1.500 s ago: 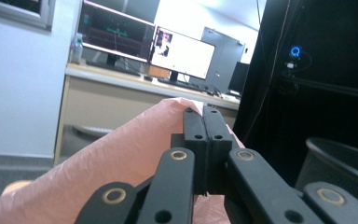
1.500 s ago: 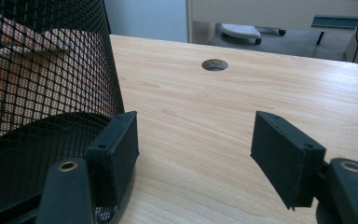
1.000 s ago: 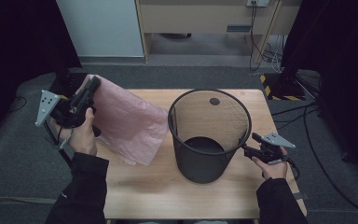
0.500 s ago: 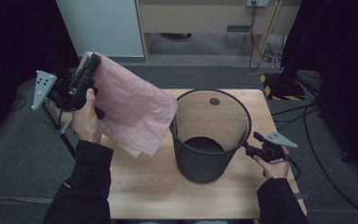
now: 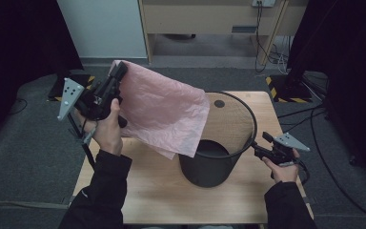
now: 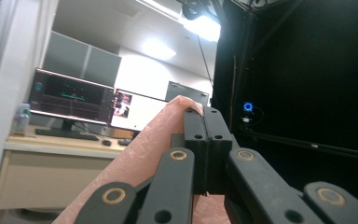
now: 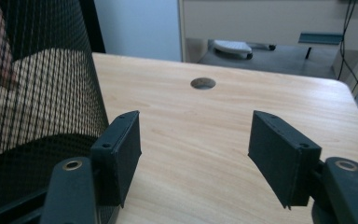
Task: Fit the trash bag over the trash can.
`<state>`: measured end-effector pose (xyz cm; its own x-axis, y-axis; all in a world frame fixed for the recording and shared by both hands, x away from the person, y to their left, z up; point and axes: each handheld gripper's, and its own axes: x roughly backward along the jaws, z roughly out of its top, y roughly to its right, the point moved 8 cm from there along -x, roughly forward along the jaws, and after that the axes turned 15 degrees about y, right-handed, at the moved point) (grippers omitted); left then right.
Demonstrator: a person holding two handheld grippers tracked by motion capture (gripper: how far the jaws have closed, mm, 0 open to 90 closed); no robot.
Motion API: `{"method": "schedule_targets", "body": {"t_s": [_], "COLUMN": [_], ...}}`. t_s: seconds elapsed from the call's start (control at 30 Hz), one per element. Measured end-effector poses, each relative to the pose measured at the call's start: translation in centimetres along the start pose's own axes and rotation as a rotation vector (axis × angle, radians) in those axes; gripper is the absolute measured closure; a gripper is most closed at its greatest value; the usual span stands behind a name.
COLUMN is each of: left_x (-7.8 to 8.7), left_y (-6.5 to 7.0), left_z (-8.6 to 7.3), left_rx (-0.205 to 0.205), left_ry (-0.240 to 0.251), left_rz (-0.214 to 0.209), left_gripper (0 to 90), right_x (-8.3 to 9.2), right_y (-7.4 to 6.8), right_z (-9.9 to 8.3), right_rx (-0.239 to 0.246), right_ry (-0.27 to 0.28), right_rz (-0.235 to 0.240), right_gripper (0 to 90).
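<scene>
A pink plastic bag [image 5: 164, 112] hangs in the air over the table's left half, its lower corner drooping over the rim of a black mesh bin [image 5: 219, 143]. My left gripper [image 5: 119, 71] is raised and shut on the bag's top left corner; in the left gripper view the pink film [image 6: 140, 158] shows pinched between the closed jaws of the left gripper [image 6: 205, 121]. My right gripper [image 5: 256, 149] rests low at the bin's right side, open, with nothing between its jaws. In the right gripper view the bin's mesh wall [image 7: 32, 107] stands just left of the right gripper [image 7: 193, 140].
The wooden table [image 5: 248, 195] has a round cable hole [image 5: 219, 103] behind the bin. A desk with monitors [image 6: 70, 100] shows in the left gripper view. Cables lie on the floor at the back right [image 5: 286, 52]. Grey carpet surrounds the table.
My left gripper has lifted the pink bag up and toward the right, so the bag now hangs clear of the table and overlaps the bin's rim. The right gripper has stayed put.
</scene>
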<state>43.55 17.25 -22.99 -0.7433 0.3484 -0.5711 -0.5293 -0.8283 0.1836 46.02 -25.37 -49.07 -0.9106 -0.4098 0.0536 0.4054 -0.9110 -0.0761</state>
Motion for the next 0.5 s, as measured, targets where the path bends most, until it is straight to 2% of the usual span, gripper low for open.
{"method": "schedule_targets", "body": {"t_s": [0.17,0.5], "left_x": [0.3,1.3], "left_y": [1.5,3.7], "left_z": [-1.4,-4.1], "left_rx": [0.008,0.051], "left_ry": [-0.020,-0.059], "left_rz": [-0.039,-0.102], "left_gripper": [89.9,89.8], "right_x": [0.2,0.8], "right_y": [0.1,0.4], "right_z": [0.8,4.1], "right_rx": [-0.015,-0.037], "right_ry": [0.023,0.140], "right_rz": [-0.009,-0.027], "right_gripper": [34.4,35.2]}}
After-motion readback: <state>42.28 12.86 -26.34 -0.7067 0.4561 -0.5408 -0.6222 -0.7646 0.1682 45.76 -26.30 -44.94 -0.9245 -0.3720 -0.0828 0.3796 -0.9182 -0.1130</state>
